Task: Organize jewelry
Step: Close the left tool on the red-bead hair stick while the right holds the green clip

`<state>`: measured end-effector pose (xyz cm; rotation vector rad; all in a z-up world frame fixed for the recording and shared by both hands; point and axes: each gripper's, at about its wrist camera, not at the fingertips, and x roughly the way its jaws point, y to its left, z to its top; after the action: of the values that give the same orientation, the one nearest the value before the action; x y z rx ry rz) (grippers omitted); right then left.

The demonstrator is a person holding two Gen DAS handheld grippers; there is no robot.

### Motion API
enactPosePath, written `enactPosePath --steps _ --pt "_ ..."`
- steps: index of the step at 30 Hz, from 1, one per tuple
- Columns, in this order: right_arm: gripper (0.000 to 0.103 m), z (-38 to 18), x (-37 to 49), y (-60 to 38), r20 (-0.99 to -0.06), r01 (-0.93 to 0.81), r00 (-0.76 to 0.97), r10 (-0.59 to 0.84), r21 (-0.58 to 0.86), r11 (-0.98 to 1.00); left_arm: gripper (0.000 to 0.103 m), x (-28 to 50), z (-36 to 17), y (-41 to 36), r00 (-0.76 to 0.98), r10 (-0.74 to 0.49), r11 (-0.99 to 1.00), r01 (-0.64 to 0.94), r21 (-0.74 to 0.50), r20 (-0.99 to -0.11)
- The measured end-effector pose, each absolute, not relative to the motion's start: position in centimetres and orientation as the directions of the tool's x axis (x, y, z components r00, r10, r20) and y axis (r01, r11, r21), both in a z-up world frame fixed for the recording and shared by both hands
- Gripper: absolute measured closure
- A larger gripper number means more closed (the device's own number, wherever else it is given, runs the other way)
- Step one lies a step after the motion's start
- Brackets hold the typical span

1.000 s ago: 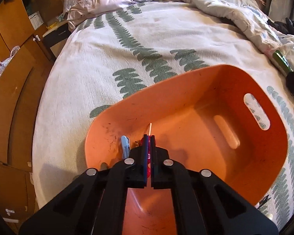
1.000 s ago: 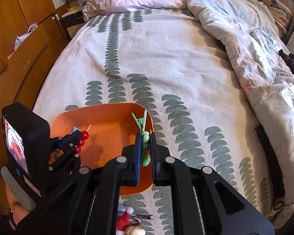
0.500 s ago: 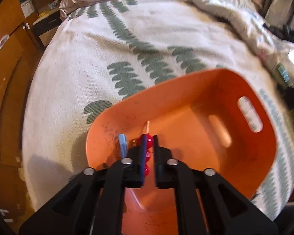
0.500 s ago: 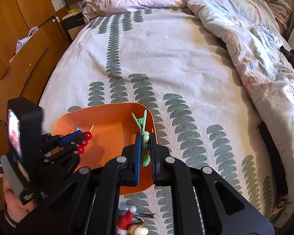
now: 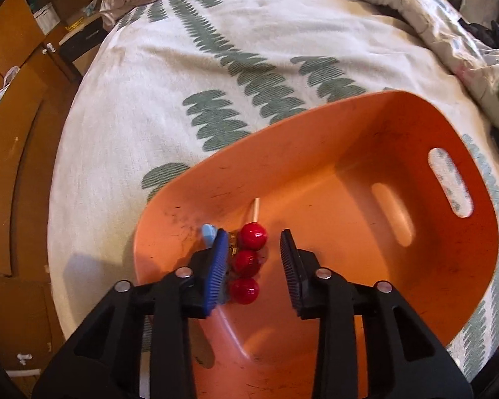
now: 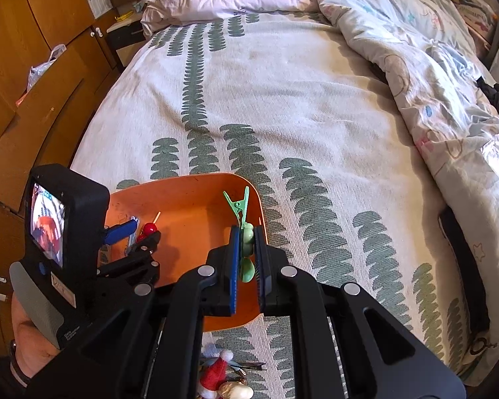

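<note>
The left tool (image 5: 254,266), clamped a second ago on the hairpin with three red glossy beads (image 5: 248,262), is now opening over the orange plastic tray (image 5: 415,126) on the bed, releasing it, while the right tool (image 6: 248,259) grips a green plastic clip (image 6: 241,212).

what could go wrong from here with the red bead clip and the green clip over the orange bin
1. The left hand-held gripper is opening with the red bead clip between its jaws; the clip lies against the blue pad and may catch on it as the gripper pulls away.
2. The right hand-held gripper holds the green clip over the orange bin's rim; released there, it may land on the bedspread.
</note>
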<state>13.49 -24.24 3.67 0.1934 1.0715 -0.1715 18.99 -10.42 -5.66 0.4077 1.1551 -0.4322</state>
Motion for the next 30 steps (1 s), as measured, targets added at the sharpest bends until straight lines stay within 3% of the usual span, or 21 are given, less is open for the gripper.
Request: enactPosePath --steps 7,11,15,20,30 --pt "0.094 3.7 13.5 -24.1 -0.883 0.23 0.468 -0.042 0.076 0.97 0.07 19.0 -6.2 -11.1 0.348 -0.055 0.835 0.53 0.148 -0.936" --pt "0.094 3.7 13.5 -24.1 -0.883 0.23 0.468 -0.039 0.079 0.97 0.055 18.9 -6.5 -11.5 0.328 -0.063 0.826 0.548 0.136 -0.943" --pt "0.094 3.7 13.5 -24.1 -0.883 0.228 0.468 -0.041 0.076 0.971 0.055 19.1 -6.7 -11.7 0.337 -0.05 0.828 0.541 0.15 -0.94" --pt "0.094 3.8 13.5 -24.1 -0.88 0.231 0.473 -0.039 0.081 0.97 0.075 19.6 -6.2 -11.1 0.353 -0.051 0.846 0.512 0.147 -0.934" --pt "0.094 4.1 13.4 -24.5 -0.877 0.236 0.478 -0.036 0.088 0.968 0.079 19.7 -6.0 -11.1 0.346 -0.058 0.841 0.523 0.141 -0.937"
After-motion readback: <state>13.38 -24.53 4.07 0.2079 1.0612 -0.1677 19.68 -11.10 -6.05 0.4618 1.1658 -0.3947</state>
